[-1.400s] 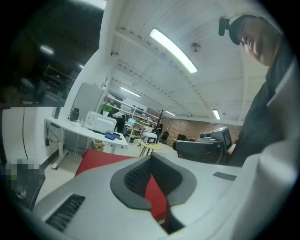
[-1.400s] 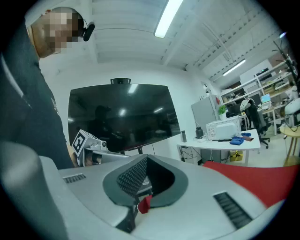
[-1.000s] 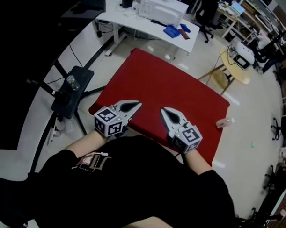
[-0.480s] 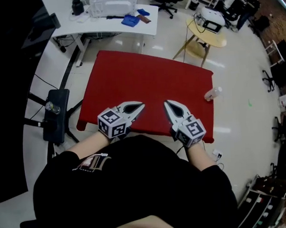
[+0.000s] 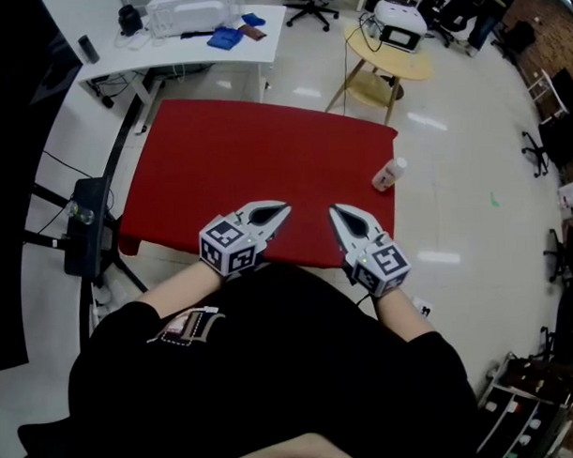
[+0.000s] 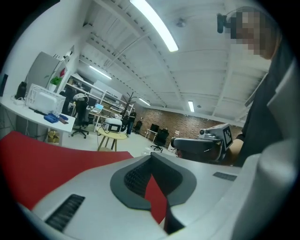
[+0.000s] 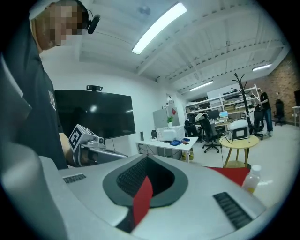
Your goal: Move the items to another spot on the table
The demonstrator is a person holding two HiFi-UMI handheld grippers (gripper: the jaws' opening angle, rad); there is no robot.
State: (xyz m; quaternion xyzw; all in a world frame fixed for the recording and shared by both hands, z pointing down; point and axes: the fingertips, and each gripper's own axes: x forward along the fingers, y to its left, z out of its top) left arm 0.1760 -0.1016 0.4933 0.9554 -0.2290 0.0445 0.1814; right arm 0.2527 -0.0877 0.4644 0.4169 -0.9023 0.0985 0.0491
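Since both sets of jaws are pinched shut on nothing, I'd say no item is in hand and this is either the very start or a gap between moves. The left gripper and right gripper hover side by side over the near edge of the red counter. Their tips point away from the person, near each other but apart.

Odd bit: the counter is completely bare, so there's nothing on it to move. The only candidate I can spot is a small plastic bottle just off the far right corner. It looks like it's standing on the floor, though I can't swear to that.

My guess for the next move is reaching out toward that bottle, and the jaws need to open before they get there. The right gripper is on the closer side.

The room is a big open lab with a pale glossy floor. A white counter with a clear box and blue stuff sits beyond the red one, plus a small round table carrying a white device. There's a black stand to the left, office chairs, a brick wall far back, and a large dark screen.
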